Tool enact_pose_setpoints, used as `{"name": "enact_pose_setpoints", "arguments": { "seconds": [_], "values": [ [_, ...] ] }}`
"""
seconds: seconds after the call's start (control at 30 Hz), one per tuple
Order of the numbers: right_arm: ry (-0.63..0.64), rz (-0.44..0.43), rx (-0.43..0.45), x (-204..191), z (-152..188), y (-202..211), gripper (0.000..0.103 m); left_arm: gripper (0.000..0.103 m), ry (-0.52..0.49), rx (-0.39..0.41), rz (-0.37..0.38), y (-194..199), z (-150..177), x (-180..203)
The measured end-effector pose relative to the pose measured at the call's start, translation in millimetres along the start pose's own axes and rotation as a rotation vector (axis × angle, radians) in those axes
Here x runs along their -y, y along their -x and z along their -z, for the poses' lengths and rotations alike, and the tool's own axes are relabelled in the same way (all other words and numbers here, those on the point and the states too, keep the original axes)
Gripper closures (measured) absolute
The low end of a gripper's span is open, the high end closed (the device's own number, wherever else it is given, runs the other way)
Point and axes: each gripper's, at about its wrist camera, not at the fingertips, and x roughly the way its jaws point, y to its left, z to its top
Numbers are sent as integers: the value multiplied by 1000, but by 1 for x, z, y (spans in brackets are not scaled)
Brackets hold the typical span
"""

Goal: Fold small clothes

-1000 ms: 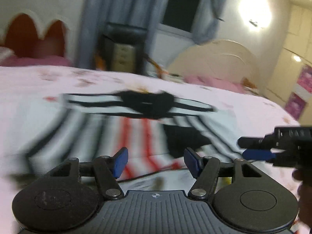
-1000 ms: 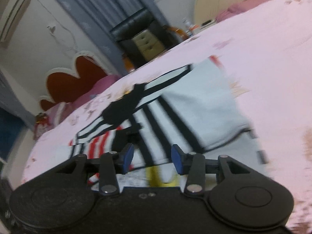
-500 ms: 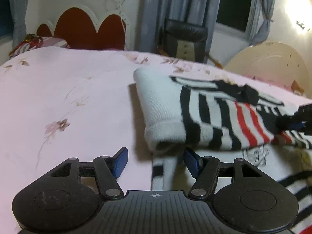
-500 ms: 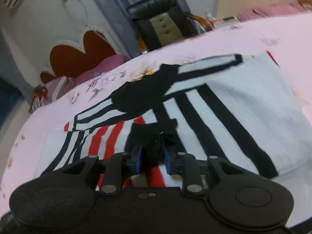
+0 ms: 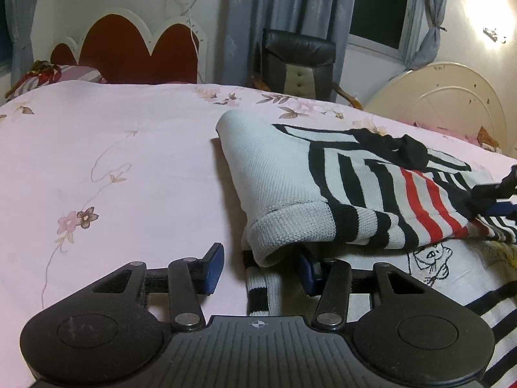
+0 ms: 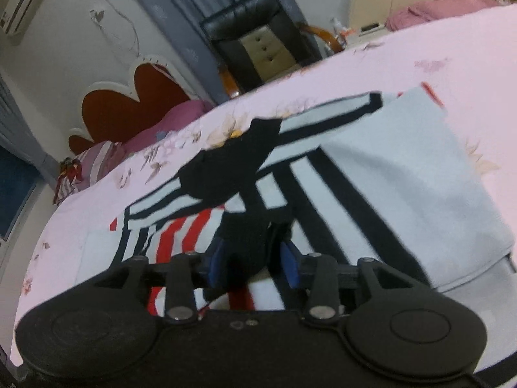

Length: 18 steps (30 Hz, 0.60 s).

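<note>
My right claw (image 6: 253, 263) is clenched on a black fold of the striped sweater (image 6: 371, 174) lying on the pink bed (image 5: 113, 161). My left claw (image 5: 260, 266) gapes wide at six o'clock around the sweater's cuff (image 5: 284, 236).

A pink floral bedsheet (image 5: 129, 161) spreads below a red scalloped headboard (image 5: 129, 55), grey curtains (image 5: 284, 9) and a black chair (image 5: 297, 61).

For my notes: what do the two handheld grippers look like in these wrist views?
Both match: the left gripper and right gripper have matte black bodies with two round discs, black linkage bars on silver pivot pins, and blue fingers. The left body is ribbed with a small crosshair mark. No cables or sleeves show.
</note>
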Motion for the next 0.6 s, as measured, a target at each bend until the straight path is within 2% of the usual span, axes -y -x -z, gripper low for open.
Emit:
{"name": "enact_pose_setpoints", "arguments": {
  "seconds": [0.03,0.07,0.1,0.2,0.33,0.47,0.6],
  "values": [
    [8,4,-6,-2,2,-4,72,54,-1,1,-1,1,0,-1],
    [21,19,-15,-3,4,-8,87,54,-1,-2,-1,1,0,-2],
    [35,27,-27,-5,5,-12,94,54,-3,-4,-2,0,-1,-1],
    [86,41,34,-14,6,0,96,54,-5,-10,-3,-1,-3,-1],
    [80,84,147,-6,-4,33,96,54,-5,-10,-4,-1,-2,-1],
    [79,105,107,14,-5,36,96,54,-7,-9,-7,-2,-2,1],
    [85,103,102,14,-1,33,96,54,7,-8,0,-1,-3,-2]
  ]
}}
